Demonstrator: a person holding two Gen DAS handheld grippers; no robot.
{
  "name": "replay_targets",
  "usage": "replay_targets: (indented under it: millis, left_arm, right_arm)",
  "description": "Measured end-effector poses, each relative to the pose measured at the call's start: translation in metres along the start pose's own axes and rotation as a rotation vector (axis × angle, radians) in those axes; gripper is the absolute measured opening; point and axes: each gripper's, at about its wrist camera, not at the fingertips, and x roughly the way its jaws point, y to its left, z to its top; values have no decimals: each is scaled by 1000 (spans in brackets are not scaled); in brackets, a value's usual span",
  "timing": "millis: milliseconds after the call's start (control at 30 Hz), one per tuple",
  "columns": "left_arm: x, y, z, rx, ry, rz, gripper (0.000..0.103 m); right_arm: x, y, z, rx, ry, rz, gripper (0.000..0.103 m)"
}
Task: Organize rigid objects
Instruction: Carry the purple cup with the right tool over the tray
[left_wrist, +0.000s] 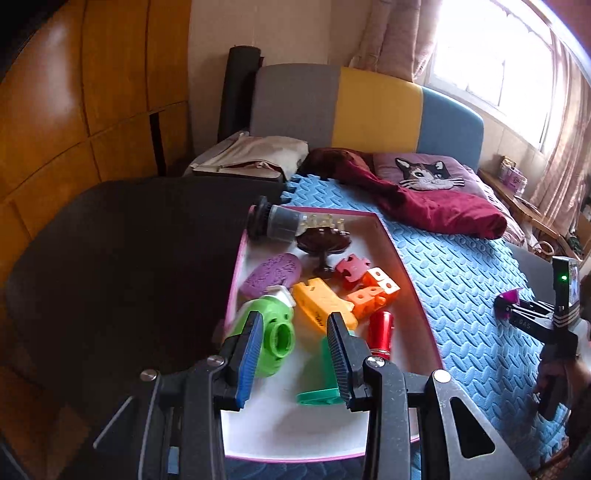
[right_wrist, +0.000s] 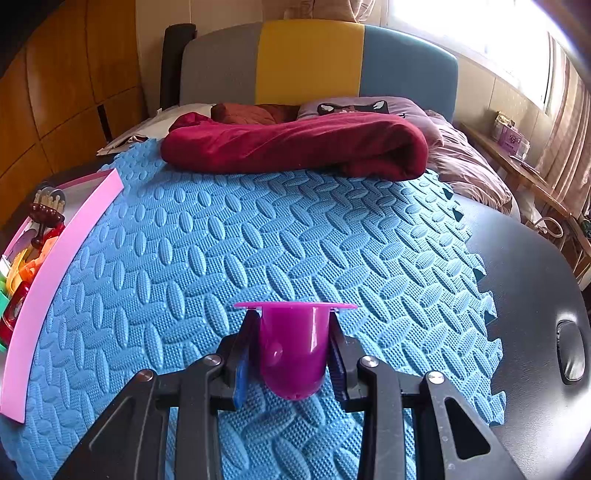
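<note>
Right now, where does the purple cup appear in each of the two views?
Left wrist view: the purple cup is small at the right edge, over the blue foam mat, held by the right gripper.
Right wrist view: it is at bottom centre, clamped between that gripper's jaws.
Shared landmark: the pink-rimmed box, left edge here.

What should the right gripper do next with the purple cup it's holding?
Probably carry it left toward the pink-rimmed box. The right gripper is clamped on the purple cup above the blue foam mat, while the other toys already lie in that box and the left gripper hangs empty over it.
</note>
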Motion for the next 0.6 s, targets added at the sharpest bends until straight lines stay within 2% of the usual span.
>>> replay_targets:
  millis: [233,467,600]
  left_arm:
    - [-1,17,-3,-27,0,27,37]
    - [0,30,-9,-49,12,42,37]
    - [-2,38,-11,-56,10,54,37]
  right_arm:
    - [-1,6,0,-27,-3,-28,32]
    - [-2,15,0,-53,-2,-100,32]
    - [-3,10,1,43,15,-99,32]
